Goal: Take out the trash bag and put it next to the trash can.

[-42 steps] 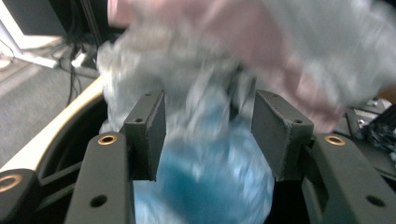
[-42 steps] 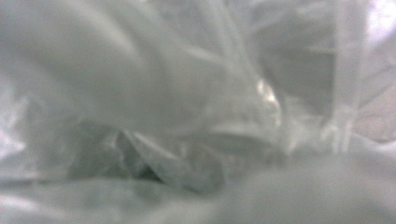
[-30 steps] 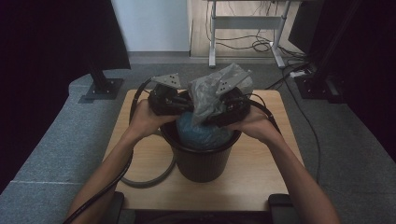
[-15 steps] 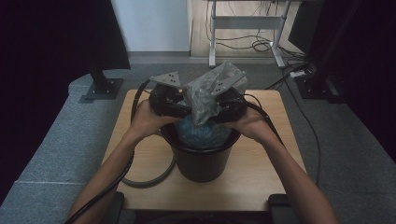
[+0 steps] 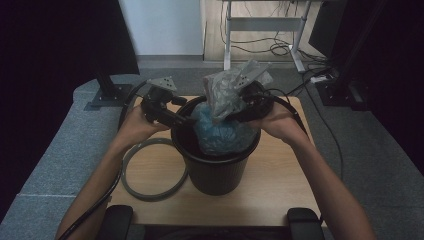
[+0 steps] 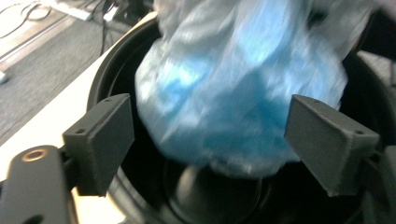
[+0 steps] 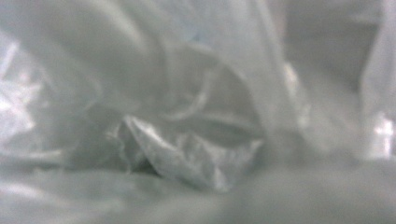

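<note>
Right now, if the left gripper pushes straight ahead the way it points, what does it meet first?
Most likely the blue plastic bag hanging in the black bin. The left gripper has open jaws framing it, just over the rim. Depth is blurred, so the gap is uncertain.

The high view is pretty dim overall; both side edges drop off into near black, and the brightest patch is the pale wall (image 5: pixel 162 27) at the top; the wooden table (image 5: pixel 280 180) reads muted and a bit soft. The left gripper view is brighter but smeared; the blue plastic bag (image 6: pixel 243 88) is blurred, while the dark bin (image 6: pixel 116 79) interior goes almost black. The right gripper view is all out-of-focus grey-white plastic film (image 7: pixel 196 116) pressed close to the lens; a few small glare spots show at its edges.
</note>
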